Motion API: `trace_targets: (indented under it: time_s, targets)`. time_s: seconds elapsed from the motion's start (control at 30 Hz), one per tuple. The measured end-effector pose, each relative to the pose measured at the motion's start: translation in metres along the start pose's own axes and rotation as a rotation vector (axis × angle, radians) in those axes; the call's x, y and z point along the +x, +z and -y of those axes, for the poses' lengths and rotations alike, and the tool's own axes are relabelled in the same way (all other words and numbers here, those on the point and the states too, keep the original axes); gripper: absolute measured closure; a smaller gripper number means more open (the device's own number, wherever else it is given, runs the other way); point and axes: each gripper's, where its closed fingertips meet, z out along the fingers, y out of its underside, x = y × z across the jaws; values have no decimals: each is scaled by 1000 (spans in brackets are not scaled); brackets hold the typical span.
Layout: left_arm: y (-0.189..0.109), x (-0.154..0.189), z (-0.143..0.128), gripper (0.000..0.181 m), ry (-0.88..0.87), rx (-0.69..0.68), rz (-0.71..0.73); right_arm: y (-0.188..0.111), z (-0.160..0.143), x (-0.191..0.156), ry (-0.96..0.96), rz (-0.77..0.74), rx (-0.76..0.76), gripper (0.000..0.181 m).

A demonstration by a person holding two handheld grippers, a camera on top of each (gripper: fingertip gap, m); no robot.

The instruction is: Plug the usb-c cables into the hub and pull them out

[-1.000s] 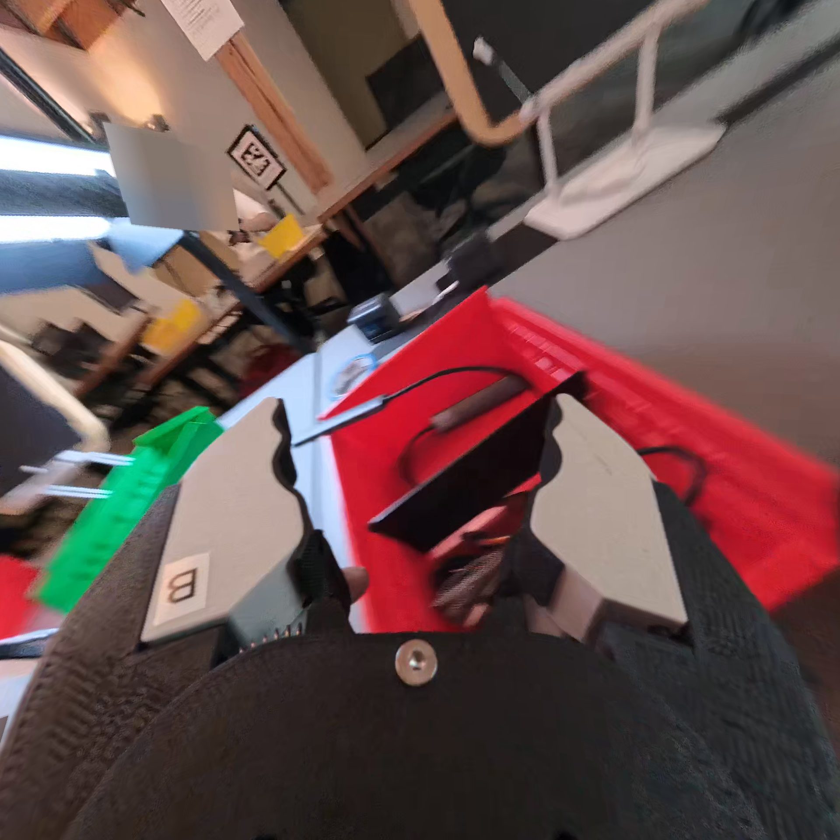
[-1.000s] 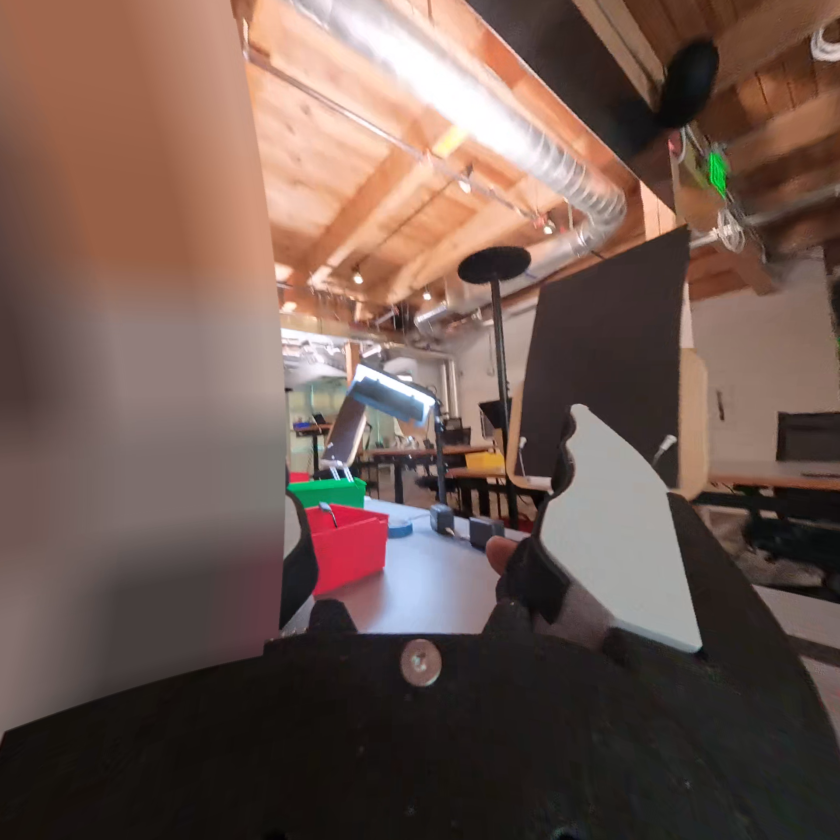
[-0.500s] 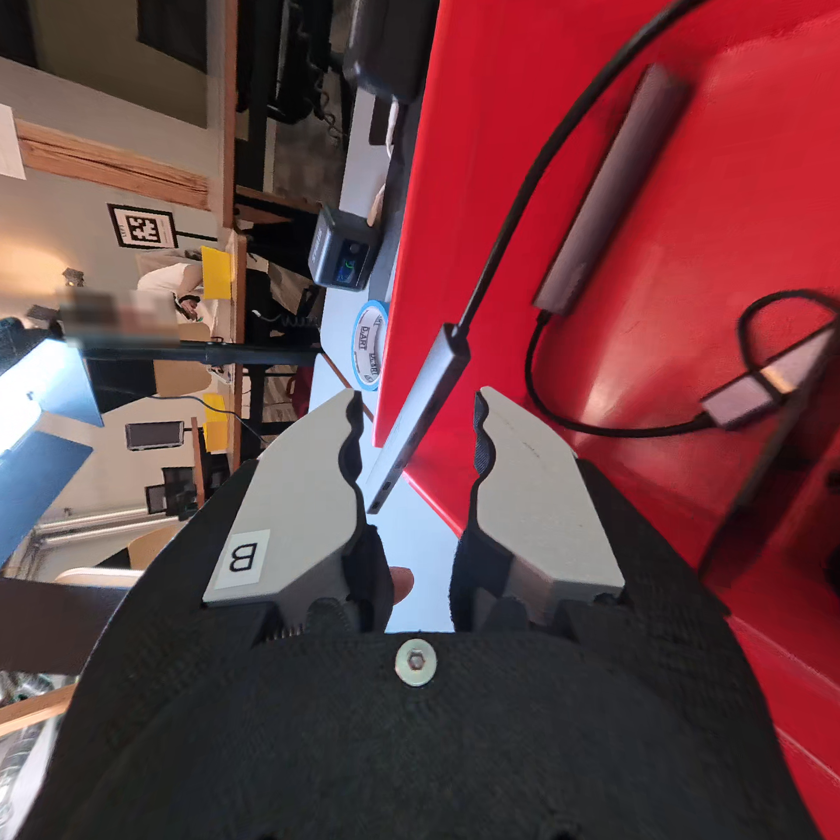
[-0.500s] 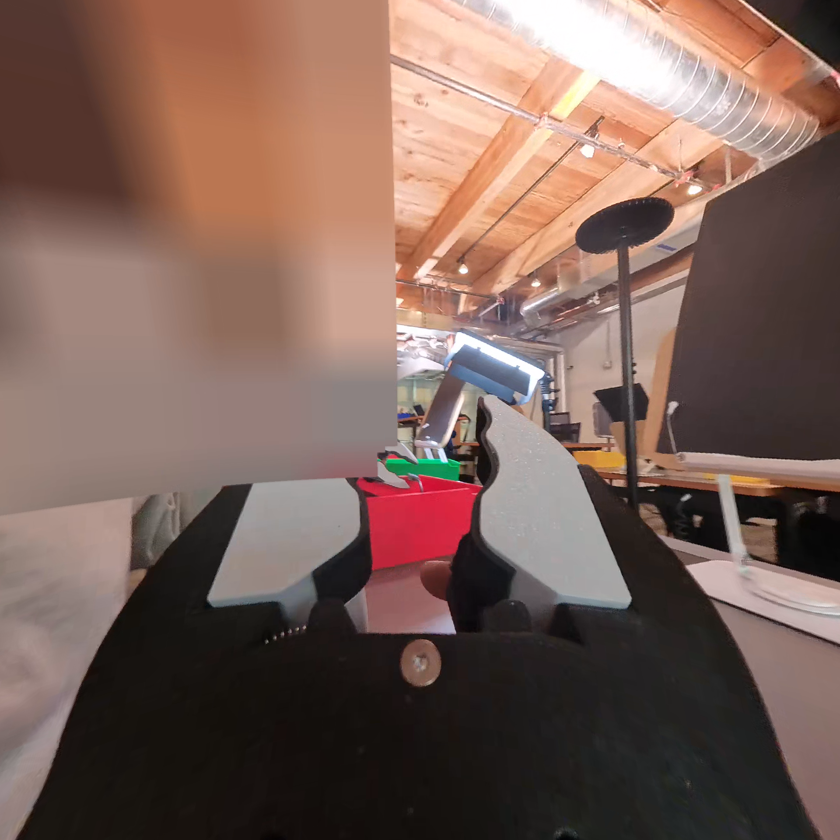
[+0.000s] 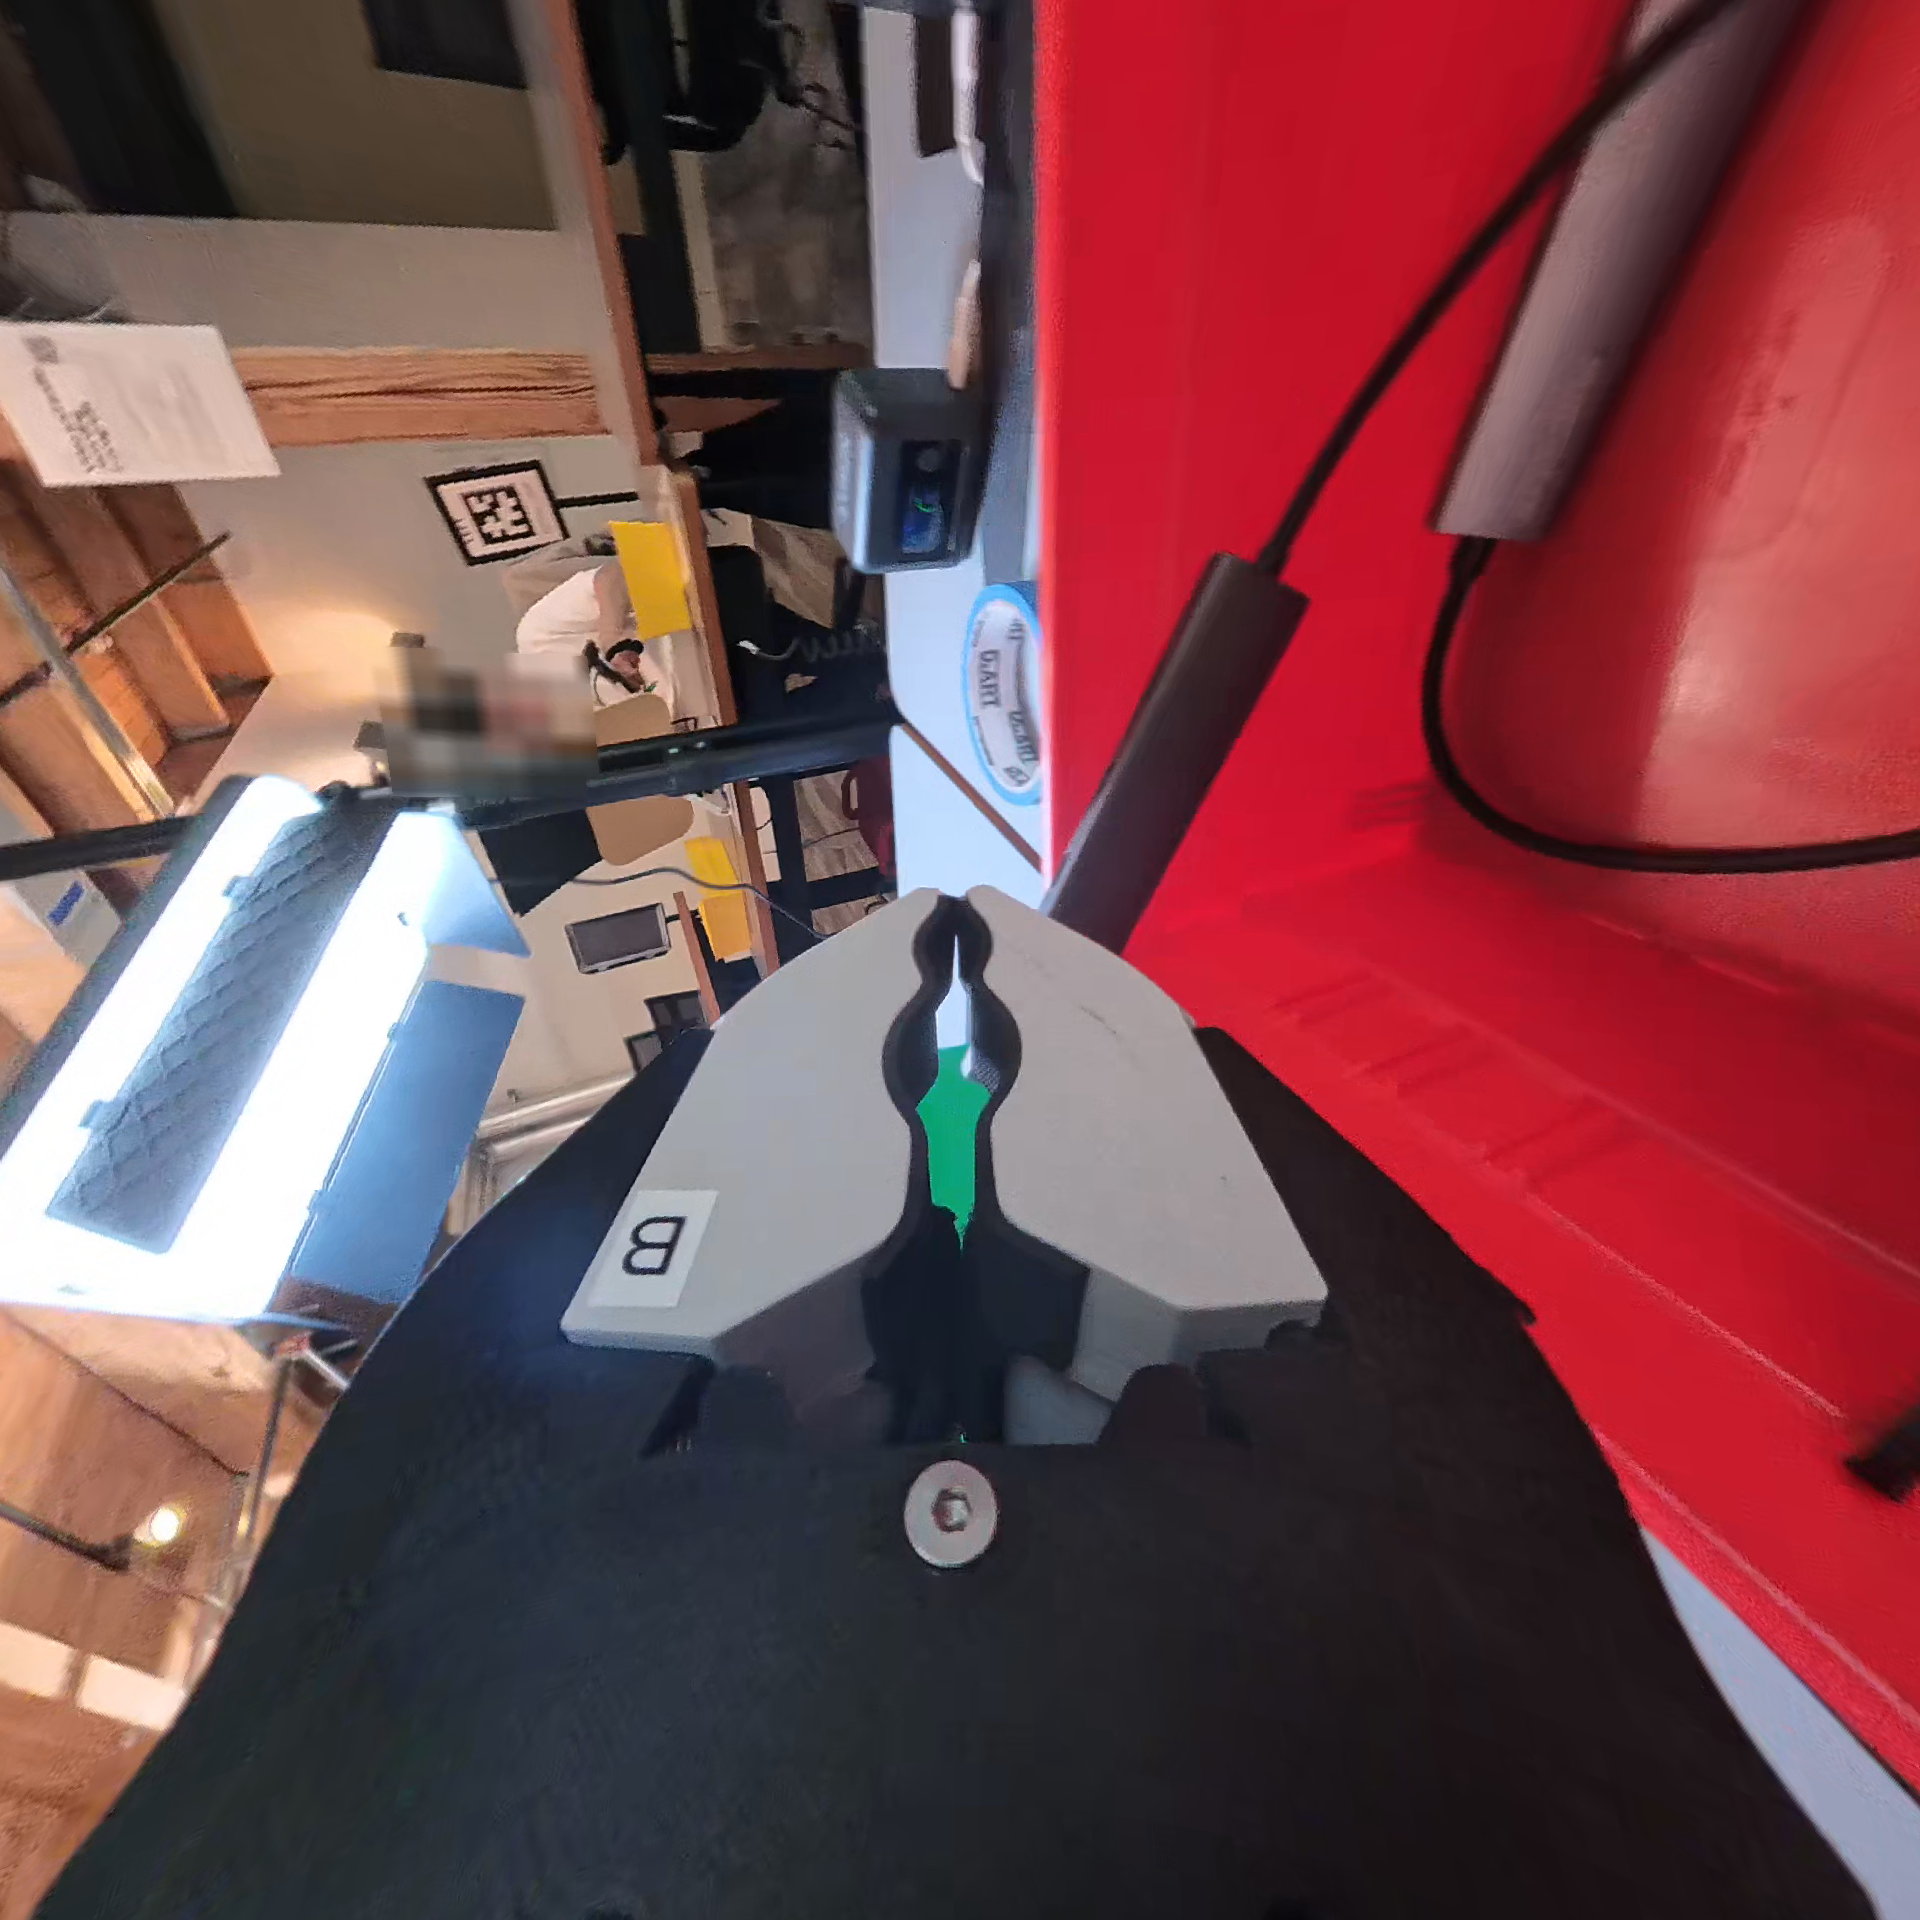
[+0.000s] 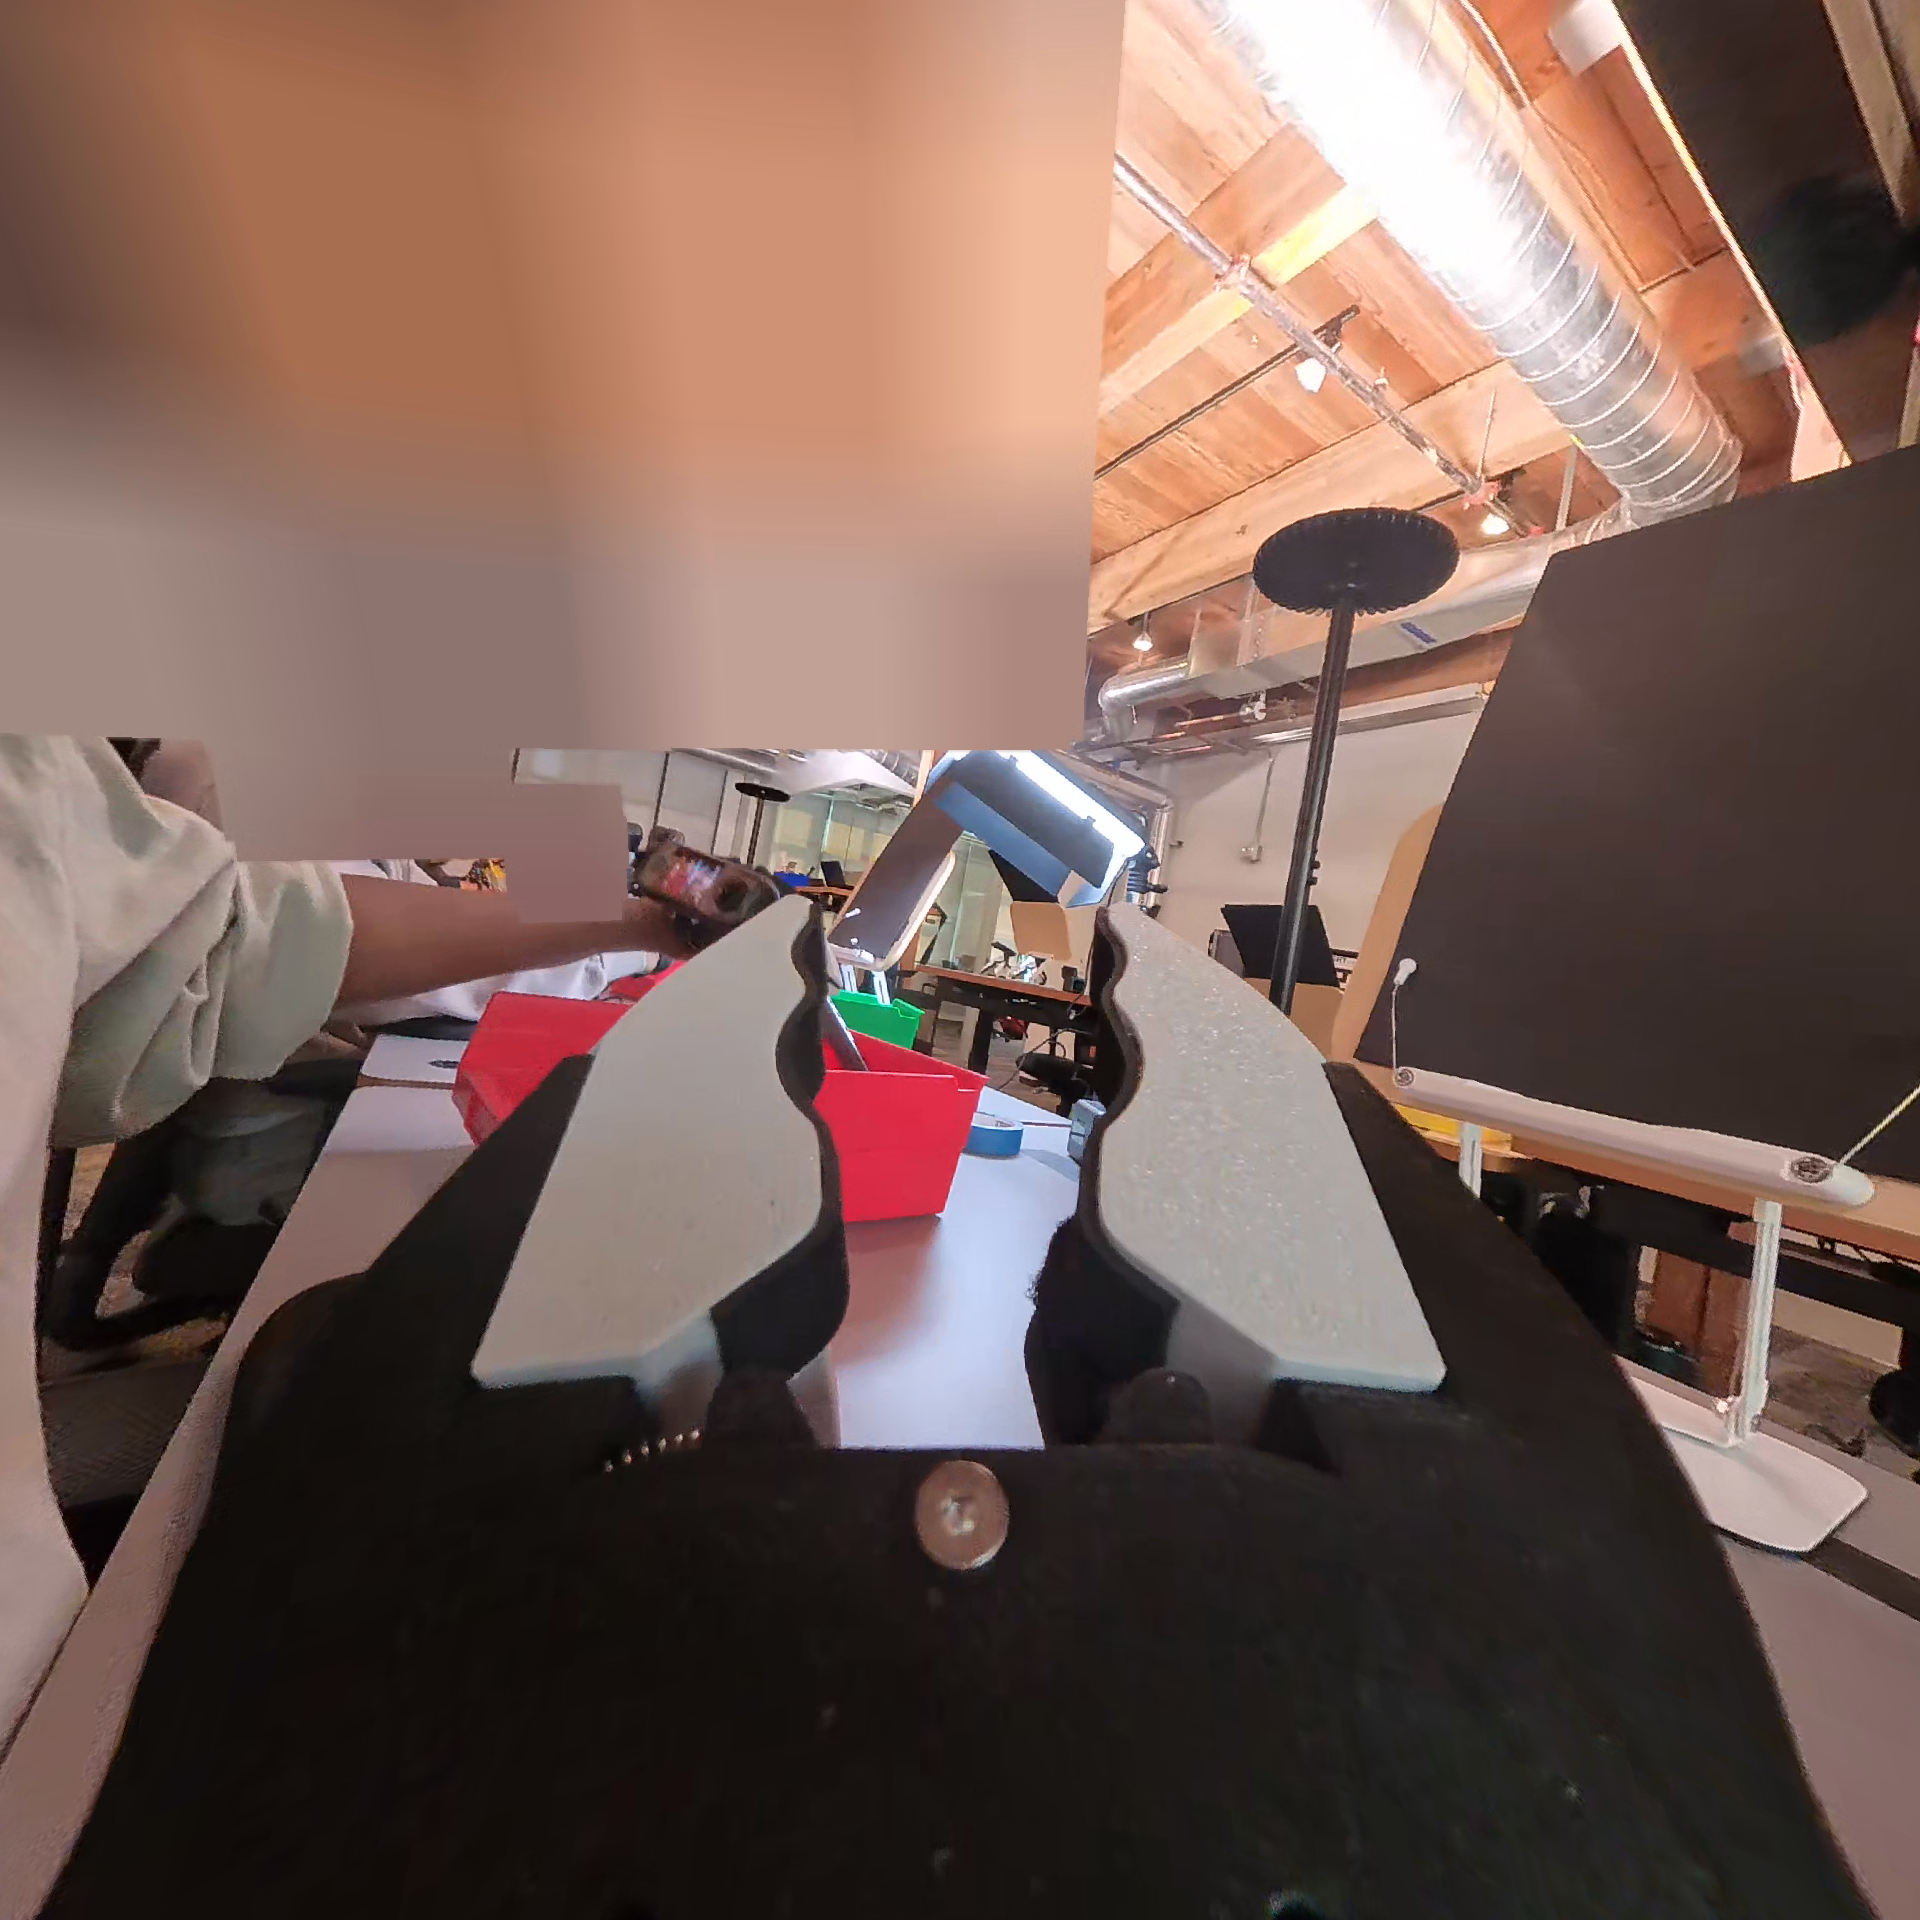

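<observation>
My left gripper (image 5: 952, 914) is shut, its tips almost touching. A slim dark grey hub (image 5: 1174, 748) leans over the rim of the red bin (image 5: 1455, 1143). Its lower end runs under my right finger into the gap between the fingers, so I appear to hold it there. Its black cable (image 5: 1455, 291) runs up into the bin. A second grey hub (image 5: 1621, 260) with a looped black cable (image 5: 1455, 769) lies inside the bin. My right gripper (image 6: 956, 935) is open and empty, well back from the red bin (image 6: 894, 1143), where the hub (image 6: 847, 1039) sticks up.
A blue tape roll (image 5: 1003, 696) and a small grey device (image 5: 904, 488) sit on the grey table beyond the bin. A green bin (image 6: 878, 1013) stands behind the red one. A person's arm (image 6: 468, 935) reaches in from the left. A white stand (image 6: 1766, 1486) with a black board is on the right. The tips of one gripper are about 55 cm away from the tips of the other. Between my left fingertips and the slim dark grey hub (image 5: 1174, 748) there is roughly 5 cm.
My left gripper has closed around the hub's end that stood between its open fingers. My right gripper has opened wider and now points lower, towards the table and bin.
</observation>
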Motion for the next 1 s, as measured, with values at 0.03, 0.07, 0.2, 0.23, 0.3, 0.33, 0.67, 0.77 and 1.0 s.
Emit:
trace_targets:
  time_s: [0.03, 0.07, 0.2, 0.23, 0.3, 0.33, 0.67, 0.77, 1.0]
  targets:
    - [-6, -4, 1, 181, -24, 13, 6, 0, 0, 0, -4, 2, -4, 133]
    - [-11, -6, 2, 181, -39, 28, -6, 0, 0, -1, -5, 5, -6, 133]
    - [-14, 15, -4, 160, -164, 25, -237, 1, 0, -5, 7, 19, -3, 125]
    - [-12, 19, -7, 140, -220, 16, -280, 2, -1, -6, 5, 23, -6, 124]
    - [-6, 16, -16, 123, -298, -6, -298, 3, -2, -8, -10, 25, -16, 123]
    - [-4, 14, -18, 122, -341, 6, -313, 3, -4, -9, -19, 25, -24, 122]
    - [16, -3, -38, 127, -1228, 425, -533, 4, -7, -7, -14, 24, -29, 122]
    - [7, -4, -29, 129, -1442, 675, -684, 5, -5, -7, 2, 30, -19, 122]
    - [18, 7, -40, 121, -1482, 637, -702, 8, -9, -11, 3, 48, -38, 123]
